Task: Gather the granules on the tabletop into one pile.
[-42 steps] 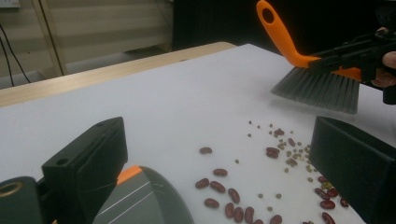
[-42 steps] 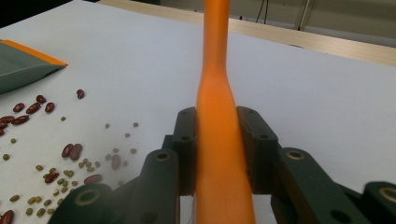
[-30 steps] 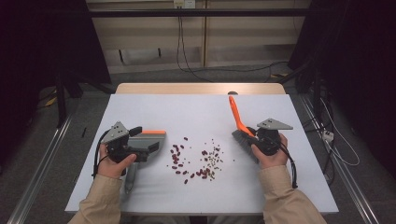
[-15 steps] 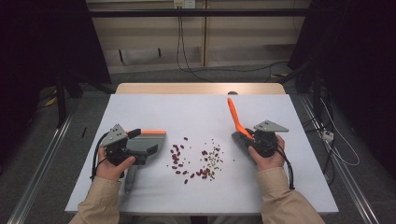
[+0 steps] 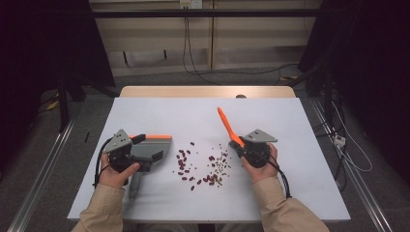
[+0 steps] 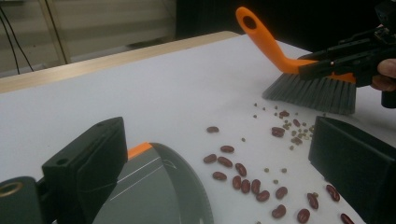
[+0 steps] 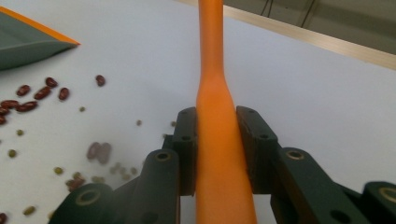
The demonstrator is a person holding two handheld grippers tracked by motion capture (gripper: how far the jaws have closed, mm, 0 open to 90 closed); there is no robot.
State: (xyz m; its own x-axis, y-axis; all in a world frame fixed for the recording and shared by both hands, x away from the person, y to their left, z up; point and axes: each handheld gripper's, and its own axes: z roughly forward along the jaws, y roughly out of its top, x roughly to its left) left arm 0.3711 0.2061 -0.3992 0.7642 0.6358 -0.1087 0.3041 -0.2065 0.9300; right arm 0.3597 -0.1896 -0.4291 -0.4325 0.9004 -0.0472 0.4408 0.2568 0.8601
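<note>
Dark red beans (image 5: 203, 169) and small greenish ones lie scattered in the middle of the white table (image 5: 290, 121). My right gripper (image 5: 238, 143) is shut on the orange handle (image 7: 215, 70) of a hand brush, just right of the beans. The brush's grey bristles (image 6: 310, 91) touch the table at the edge of the scatter. My left gripper (image 5: 147, 147) rests left of the beans with its jaws wide apart. A grey dustpan (image 5: 145, 151) with an orange lip (image 6: 138, 150) lies against its far jaw. Bare table and beans (image 6: 243, 170) separate the dustpan from the other jaw.
The dustpan's handle (image 5: 134, 186) points back toward the person. A bare wooden strip (image 5: 208, 92) borders the far edge of the table. Cables (image 5: 338, 145) trail on the floor to the right, and metal rails (image 5: 43, 169) run along both sides.
My right gripper has carried the brush leftward, from well right of the beans up to the edge of the scatter. The left gripper and dustpan have stayed in place.
</note>
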